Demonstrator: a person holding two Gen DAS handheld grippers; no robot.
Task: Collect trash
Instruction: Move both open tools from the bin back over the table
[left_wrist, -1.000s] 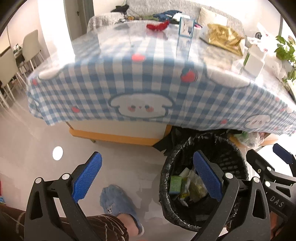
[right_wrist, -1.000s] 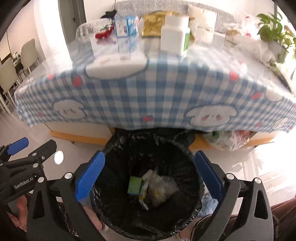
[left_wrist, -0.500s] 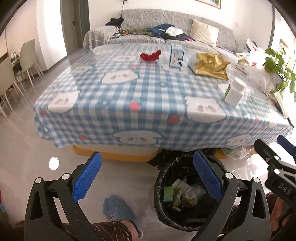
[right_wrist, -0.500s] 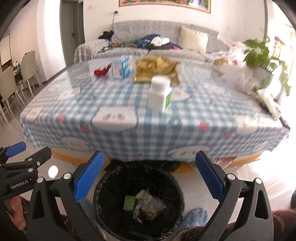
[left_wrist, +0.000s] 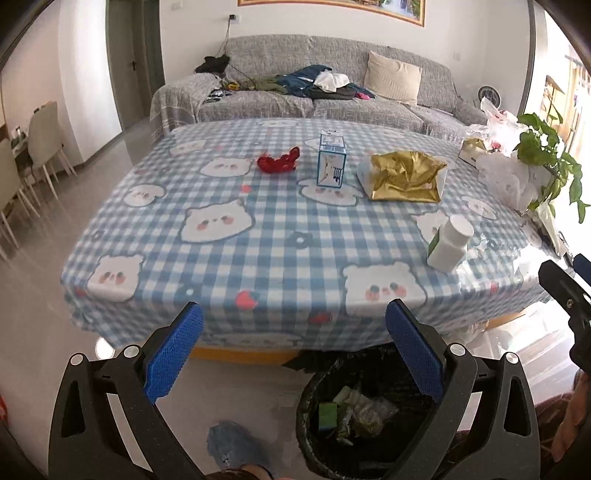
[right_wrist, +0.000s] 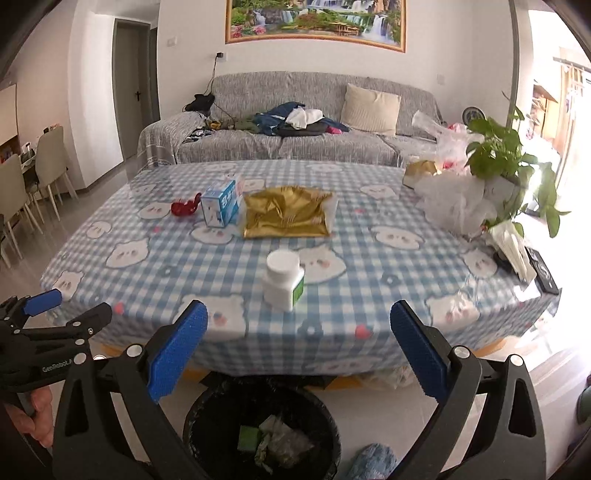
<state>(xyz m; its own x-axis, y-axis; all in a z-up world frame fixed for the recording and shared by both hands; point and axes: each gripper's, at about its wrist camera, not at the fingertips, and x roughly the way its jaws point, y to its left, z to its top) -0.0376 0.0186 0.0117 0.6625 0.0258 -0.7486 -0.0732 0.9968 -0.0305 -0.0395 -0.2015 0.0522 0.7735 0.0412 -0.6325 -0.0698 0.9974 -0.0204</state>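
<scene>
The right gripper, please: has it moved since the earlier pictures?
Yes. The right gripper has risen from above the trash bin, and the table top now shows.

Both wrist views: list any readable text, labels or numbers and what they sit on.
"GenRoboL.A" (cut off after that): white print on the left gripper body, seen in the right wrist view.
Blue-and-white carton: printing on its faces, too blurred to read.
White bottle: green label, too small to read.
Gold bag: no legible text.
Right gripper in the left wrist view: no print showing.
</scene>
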